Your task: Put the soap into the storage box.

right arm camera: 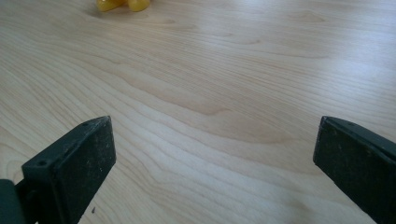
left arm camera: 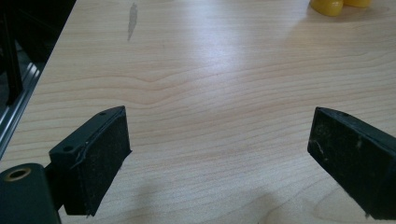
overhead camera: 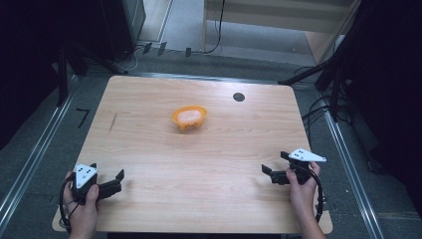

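Fingers: both my grippers, left (overhead camera: 119, 178) and right (overhead camera: 265, 169), spread wide, holding nothing.
Item: orange plastic bowl (overhead camera: 189, 117), mid-table (overhead camera: 149, 149), well beyond both grippers. Judged light, stiff, slippery-walled; best pinched across its rim.

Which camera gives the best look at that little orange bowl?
The high view: the whole orange bowl sits mid-table, rim and pale inside visible. The left gripper view and right gripper view catch just its yellow-orange underside at their top edges.
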The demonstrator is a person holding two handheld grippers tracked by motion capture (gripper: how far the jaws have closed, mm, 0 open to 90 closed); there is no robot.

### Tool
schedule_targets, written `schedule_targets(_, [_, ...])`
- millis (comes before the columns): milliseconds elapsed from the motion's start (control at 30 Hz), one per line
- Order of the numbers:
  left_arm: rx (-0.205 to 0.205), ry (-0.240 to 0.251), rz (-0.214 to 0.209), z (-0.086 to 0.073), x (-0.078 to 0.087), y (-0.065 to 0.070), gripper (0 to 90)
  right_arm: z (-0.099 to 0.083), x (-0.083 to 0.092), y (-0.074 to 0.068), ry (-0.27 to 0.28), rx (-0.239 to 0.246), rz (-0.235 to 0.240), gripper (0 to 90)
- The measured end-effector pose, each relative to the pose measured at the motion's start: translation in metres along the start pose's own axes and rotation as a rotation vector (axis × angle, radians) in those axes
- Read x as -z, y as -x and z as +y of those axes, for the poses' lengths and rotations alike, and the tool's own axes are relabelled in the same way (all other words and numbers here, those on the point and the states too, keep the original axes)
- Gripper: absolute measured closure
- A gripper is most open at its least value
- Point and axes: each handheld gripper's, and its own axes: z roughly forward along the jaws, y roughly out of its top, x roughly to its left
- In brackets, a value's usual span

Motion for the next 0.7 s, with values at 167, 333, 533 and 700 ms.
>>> schedule_targets(167, [-0.001,-0.001,0.003,0.0,0.0,0.0,5.9,-0.012,0.013,0.007,0.011,-0.015,-0.02,0.0])
schedule_targets(333, [-0.002,0.0,0.006,0.0,0.0,0.001,5.9,-0.026,0.027,0.013,0.013,-0.038,-0.031,0.0])
schedule_targets(533, [-0.002,0.001,0.008,0.0,0.0,0.001,5.9,-0.035,0.041,0.013,0.026,-0.034,-0.043,0.0])
schedule_targets(700, [-0.002,0.0,0.008,0.0,0.0,0.001,5.9,-0.047,0.057,0.013,0.047,-0.041,-0.053,0.0])
